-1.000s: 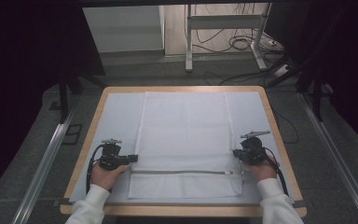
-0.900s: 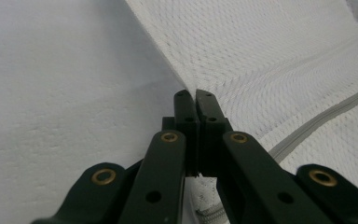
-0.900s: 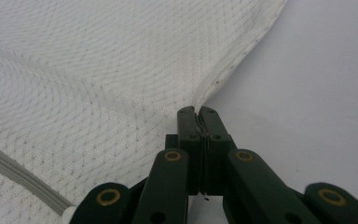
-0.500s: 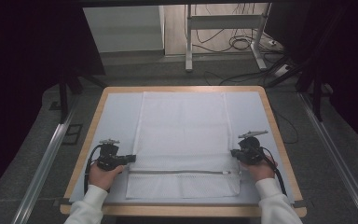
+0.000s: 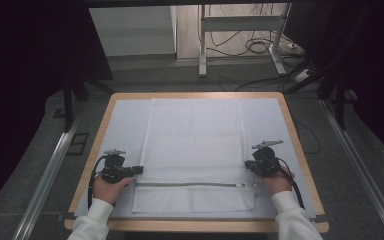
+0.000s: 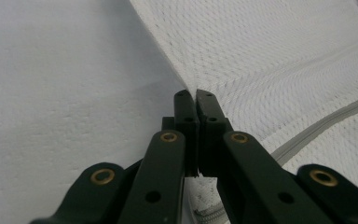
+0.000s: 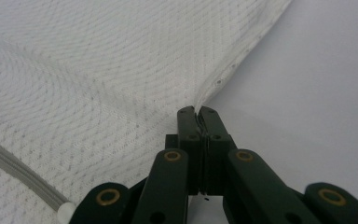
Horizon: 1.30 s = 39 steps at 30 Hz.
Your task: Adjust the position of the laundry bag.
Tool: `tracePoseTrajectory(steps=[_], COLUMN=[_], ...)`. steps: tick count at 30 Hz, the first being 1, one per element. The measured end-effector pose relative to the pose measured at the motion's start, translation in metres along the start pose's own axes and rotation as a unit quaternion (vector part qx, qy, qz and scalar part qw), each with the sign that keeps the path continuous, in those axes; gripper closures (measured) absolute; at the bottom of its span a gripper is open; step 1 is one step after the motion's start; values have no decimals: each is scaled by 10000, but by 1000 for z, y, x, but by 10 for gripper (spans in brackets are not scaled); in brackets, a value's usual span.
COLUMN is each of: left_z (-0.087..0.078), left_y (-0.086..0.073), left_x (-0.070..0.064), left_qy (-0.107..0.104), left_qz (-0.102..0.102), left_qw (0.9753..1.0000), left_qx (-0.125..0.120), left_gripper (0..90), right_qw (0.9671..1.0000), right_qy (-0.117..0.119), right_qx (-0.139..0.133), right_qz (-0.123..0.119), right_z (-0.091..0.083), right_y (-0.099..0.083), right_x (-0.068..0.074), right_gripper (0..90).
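Observation:
A white mesh laundry bag (image 5: 195,145) lies flat along the middle of the table, with a grey zipper (image 5: 190,184) running across it near the front. My left gripper (image 5: 136,170) is shut on the bag's left edge (image 6: 186,84), just beyond the zipper. My right gripper (image 5: 249,165) is shut on the bag's right edge (image 7: 214,86) at the same height. In the right gripper view the zipper's end (image 7: 65,212) shows at the lower left. Both jaws pinch the mesh hem, slightly lifted off the mat.
A pale mat (image 5: 125,125) covers the wooden-rimmed table (image 5: 295,135). Bare mat lies left and right of the bag. Beyond the table's far edge stand a metal frame (image 5: 240,35) and cables on the floor. Dark curtains flank both sides.
Both grippers have moved slightly away from the person along the bag's side edges, staying shut on the mesh. The bag's front part has shifted a little with them.

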<state>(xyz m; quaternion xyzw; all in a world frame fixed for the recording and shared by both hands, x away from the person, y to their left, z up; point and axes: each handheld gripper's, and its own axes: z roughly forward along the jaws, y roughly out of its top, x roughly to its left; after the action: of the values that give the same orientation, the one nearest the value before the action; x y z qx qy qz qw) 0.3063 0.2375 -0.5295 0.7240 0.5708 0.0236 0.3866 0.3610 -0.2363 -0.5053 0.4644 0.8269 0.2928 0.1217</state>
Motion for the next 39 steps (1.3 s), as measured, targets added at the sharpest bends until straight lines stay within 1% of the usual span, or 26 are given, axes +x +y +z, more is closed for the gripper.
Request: tracePoseTrajectory(steps=[1,4,19,23,25,27,28,29,30,31,32,33,34,35,37,39], left_z=[1,2,4,5,5,5,3,2,1,-2,-5,-9,-10,-13,-17,-20], left_y=[0,0,-1,-2,-2,-2,-2,-1,-1,0,0,2,2,4,6,7], left_x=[0,0,-2,-2,-3,-3,-4,-4,-5,-6,-7,-9,-10,-13,-16,-21], left_qy=[-7,-3,-21,-7,32,102,164,251,319,404,455,556,582,649,674,632], left_qz=[-21,2,31,37,80,108,139,189,244,335,384,425,449,456,499,576], left_qw=[10000,10000,9999,9999,9998,9998,9997,9995,9992,9986,9981,9973,9970,9962,9955,9951], left_qx=[7,35,122,137,158,148,122,87,52,-30,-123,-226,-253,-350,-444,-503], left_gripper=[894,894,892,891,884,849,796,742,668,624,595,549,503,482,434,403], right_qw=[10000,9999,10000,10000,10000,10000,10000,10000,10000,10000,9999,9997,9993,9991,9983,9975], right_qy=[44,66,45,31,36,25,2,-23,-63,-63,-70,-88,-152,-174,-175,-159], right_qx=[-11,-18,30,32,35,33,25,10,-24,-60,-140,-216,-322,-353,-511,-634], right_qz=[55,82,65,60,60,49,38,12,-20,14,59,108,138,144,227,270], right_z=[-1,-2,2,2,2,2,2,1,0,-2,-4,-7,-10,-11,-16,-21], right_y=[-2,-3,-4,-5,-5,-5,-5,-5,-5,-5,-5,-5,-5,-5,-4,-4], right_x=[-1,-1,-5,-4,-5,-4,-4,-4,-4,-4,-6,-7,-9,-10,-13,-15], right_gripper=[878,878,875,875,874,868,844,810,769,723,670,620,569,543,484,456])
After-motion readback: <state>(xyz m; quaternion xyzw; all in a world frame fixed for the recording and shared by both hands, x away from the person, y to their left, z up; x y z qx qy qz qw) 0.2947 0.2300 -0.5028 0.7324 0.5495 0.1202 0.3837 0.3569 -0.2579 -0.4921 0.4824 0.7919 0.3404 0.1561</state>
